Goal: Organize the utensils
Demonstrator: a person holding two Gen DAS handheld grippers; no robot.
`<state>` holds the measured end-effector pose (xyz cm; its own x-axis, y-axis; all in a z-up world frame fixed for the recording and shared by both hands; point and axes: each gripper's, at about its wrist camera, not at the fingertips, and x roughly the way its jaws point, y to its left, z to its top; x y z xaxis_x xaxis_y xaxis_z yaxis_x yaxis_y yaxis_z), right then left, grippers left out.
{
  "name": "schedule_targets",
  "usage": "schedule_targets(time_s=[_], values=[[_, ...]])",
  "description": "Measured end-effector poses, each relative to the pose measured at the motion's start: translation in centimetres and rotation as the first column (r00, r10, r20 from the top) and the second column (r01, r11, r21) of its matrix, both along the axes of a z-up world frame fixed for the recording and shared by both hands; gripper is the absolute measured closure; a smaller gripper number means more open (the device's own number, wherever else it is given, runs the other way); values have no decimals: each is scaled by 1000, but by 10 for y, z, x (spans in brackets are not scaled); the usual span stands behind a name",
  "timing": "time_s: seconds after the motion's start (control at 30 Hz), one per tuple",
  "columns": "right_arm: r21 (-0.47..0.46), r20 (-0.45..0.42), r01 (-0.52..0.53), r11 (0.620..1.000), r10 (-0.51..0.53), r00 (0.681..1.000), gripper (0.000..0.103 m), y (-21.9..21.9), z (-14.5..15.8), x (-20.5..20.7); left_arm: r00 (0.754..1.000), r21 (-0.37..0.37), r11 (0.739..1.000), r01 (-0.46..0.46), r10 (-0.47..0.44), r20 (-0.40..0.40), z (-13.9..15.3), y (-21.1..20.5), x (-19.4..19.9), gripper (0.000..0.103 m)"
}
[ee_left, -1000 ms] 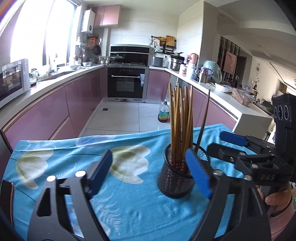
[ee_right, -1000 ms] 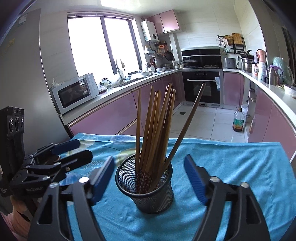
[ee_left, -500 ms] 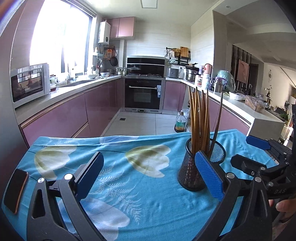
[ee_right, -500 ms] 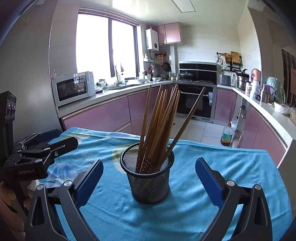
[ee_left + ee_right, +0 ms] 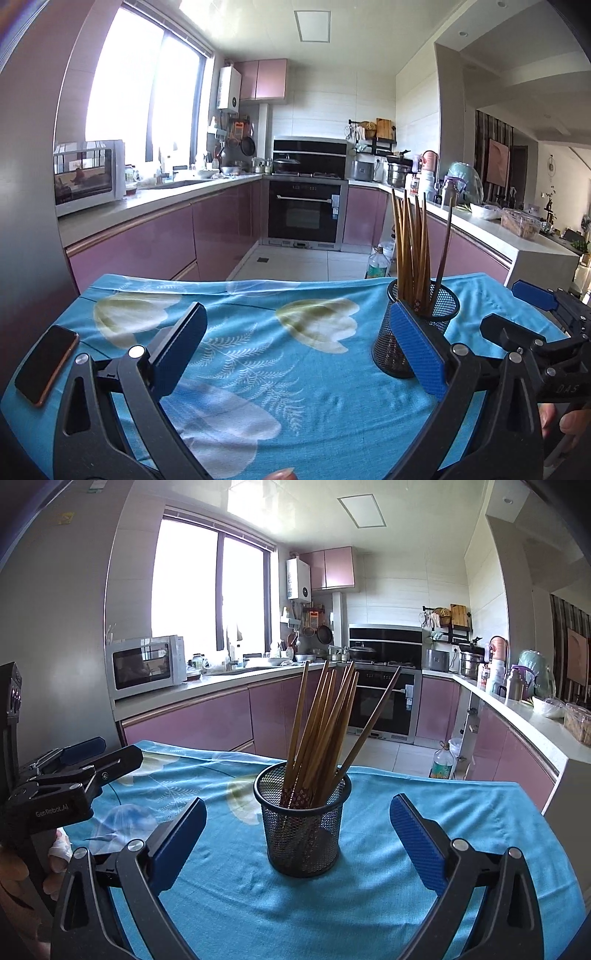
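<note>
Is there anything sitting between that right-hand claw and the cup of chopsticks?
Nothing visible. Only bare blue tablecloth lies between the open right gripper and the mesh cup holding the chopsticks. The left gripper stays off to the side.

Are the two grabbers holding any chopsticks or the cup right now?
No. The left gripper and right gripper are both open and empty. The chopsticks stand in the mesh cup.

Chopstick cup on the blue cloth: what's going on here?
A person holds two tools over the table. The chopsticks stand in the mesh cup, one leaning apart from the bunch. The right tool is open in front of the cup, not touching it. The left tool is open and empty beside it. A phone lies at the cloth's edge.
</note>
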<state>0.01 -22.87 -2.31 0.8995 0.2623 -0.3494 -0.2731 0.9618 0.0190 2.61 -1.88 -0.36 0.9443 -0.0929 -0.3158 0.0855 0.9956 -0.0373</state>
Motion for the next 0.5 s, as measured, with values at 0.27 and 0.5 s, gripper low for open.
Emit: schedule_targets(time_s=[0.27, 0.5], values=[[-13, 36, 9, 1000, -8, 999, 7, 7, -2, -11, 999, -10, 1000, -27, 28, 34, 2, 4, -14, 6], [-2, 48, 10, 1000, -10, 999, 7, 7, -3, -14, 996, -7, 999, -43, 43, 73, 3, 6, -24, 6]])
